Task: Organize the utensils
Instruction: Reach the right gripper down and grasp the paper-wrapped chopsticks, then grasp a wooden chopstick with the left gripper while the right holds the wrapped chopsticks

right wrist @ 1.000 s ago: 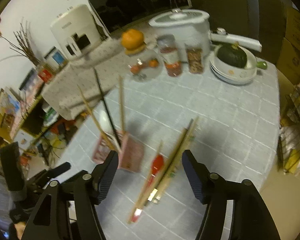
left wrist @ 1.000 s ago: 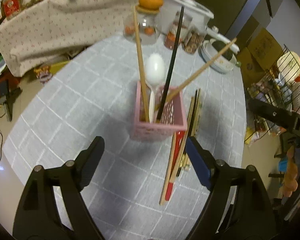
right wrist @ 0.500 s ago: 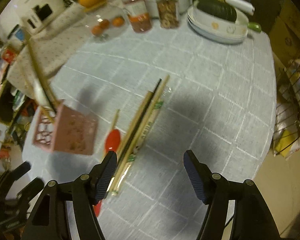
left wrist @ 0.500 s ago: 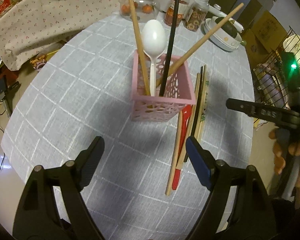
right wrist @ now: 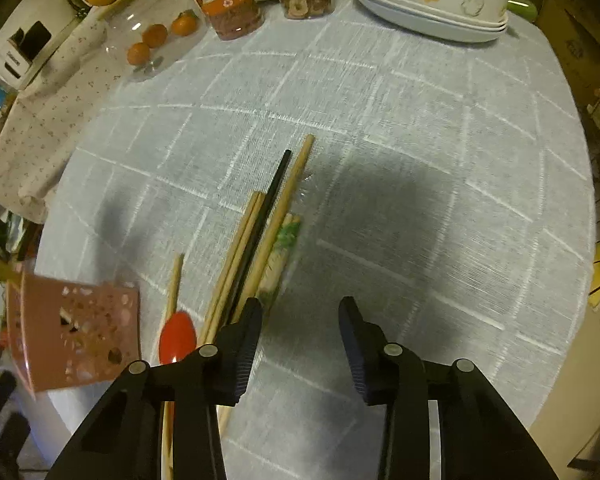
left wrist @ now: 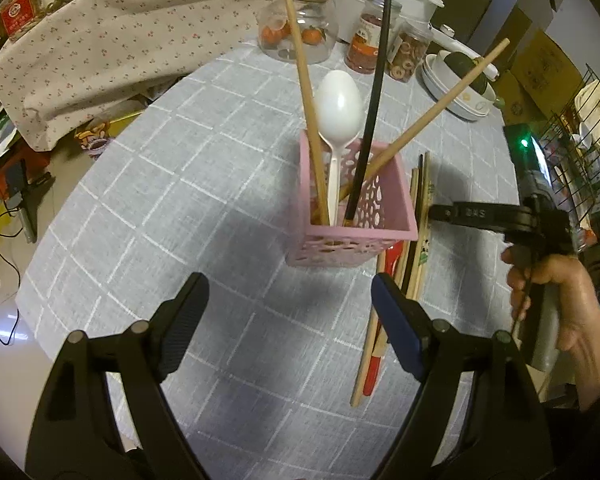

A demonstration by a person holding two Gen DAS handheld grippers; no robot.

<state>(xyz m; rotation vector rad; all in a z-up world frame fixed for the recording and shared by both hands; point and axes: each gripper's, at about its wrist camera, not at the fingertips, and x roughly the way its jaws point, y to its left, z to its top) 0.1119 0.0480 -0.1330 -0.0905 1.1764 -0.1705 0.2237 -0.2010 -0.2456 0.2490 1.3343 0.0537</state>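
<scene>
just left of the half-closed, empty right gripper (right wrist: pixel 300 320) lie loose chopsticks (right wrist: pixel 260 236), perhaps touching.

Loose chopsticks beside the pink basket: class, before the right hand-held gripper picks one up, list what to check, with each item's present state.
1. Right hand-held gripper holds nothing: ok; its jaws have just been closing on bare cloth.
2. Jaws straddle a chopstick: not ok; the loose wooden and black chopsticks lie left of the gap.
3. Pink perforated plastic basket upright: ok.
4. Room left in basket: ok.
5. Left hand-held gripper open, clear of the pile: ok.
6. Red spoon separable from pile: cannot tell.
</scene>
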